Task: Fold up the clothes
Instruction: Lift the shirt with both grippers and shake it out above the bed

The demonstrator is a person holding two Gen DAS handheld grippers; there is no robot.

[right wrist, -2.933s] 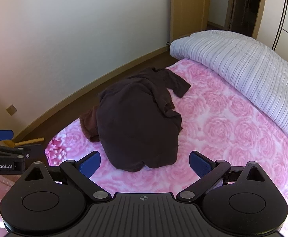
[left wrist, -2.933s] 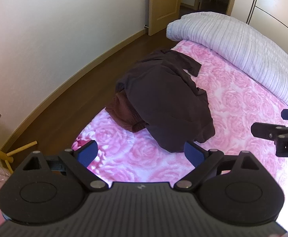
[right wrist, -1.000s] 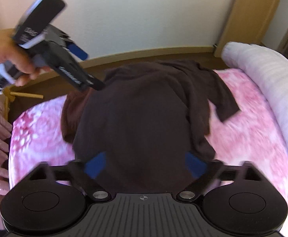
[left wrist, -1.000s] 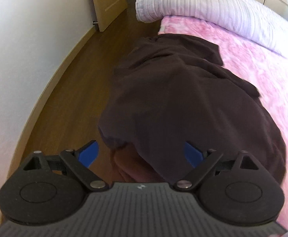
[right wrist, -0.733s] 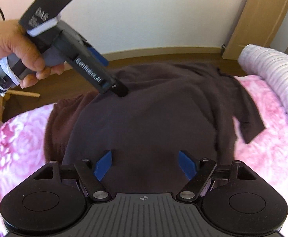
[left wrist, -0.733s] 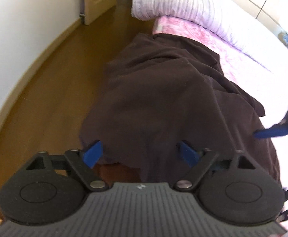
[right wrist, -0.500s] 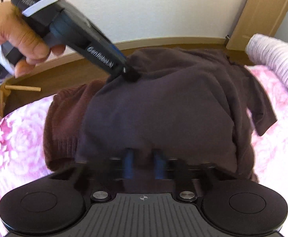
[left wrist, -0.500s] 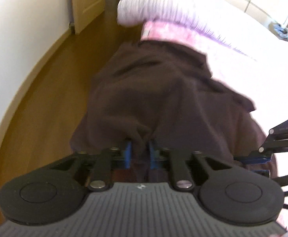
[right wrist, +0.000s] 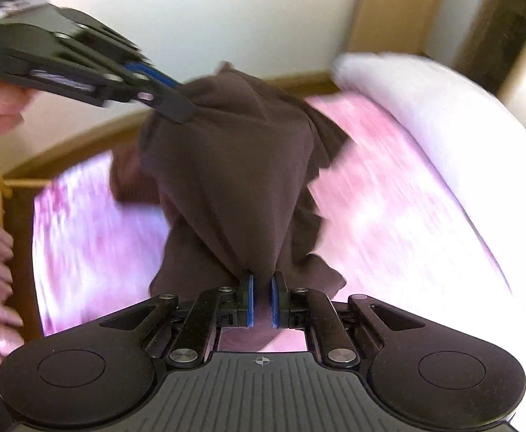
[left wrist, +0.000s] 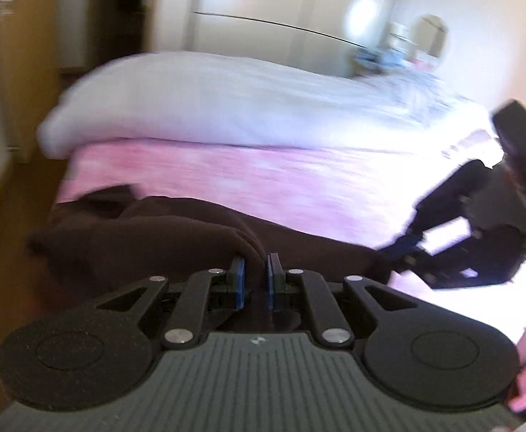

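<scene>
Both grippers pinch the dark brown garment (right wrist: 234, 180), which hangs stretched above the pink bedspread (right wrist: 389, 208), its lower folds apparently trailing on it. The right gripper (right wrist: 261, 300) is clamped on 1 bunched edge, with its jaws closing; the left gripper (left wrist: 254, 280) grips another edge. To do this well, I would draw the 2 grips apart evenly until the cloth spreads flat, clear of the white duvet (left wrist: 245, 100) beyond the bedspread.

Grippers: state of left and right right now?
Left gripper: closed, pinching a fold of the dark brown garment.
Right gripper: jaws closing, pads clamped on the same garment's near edge.
</scene>
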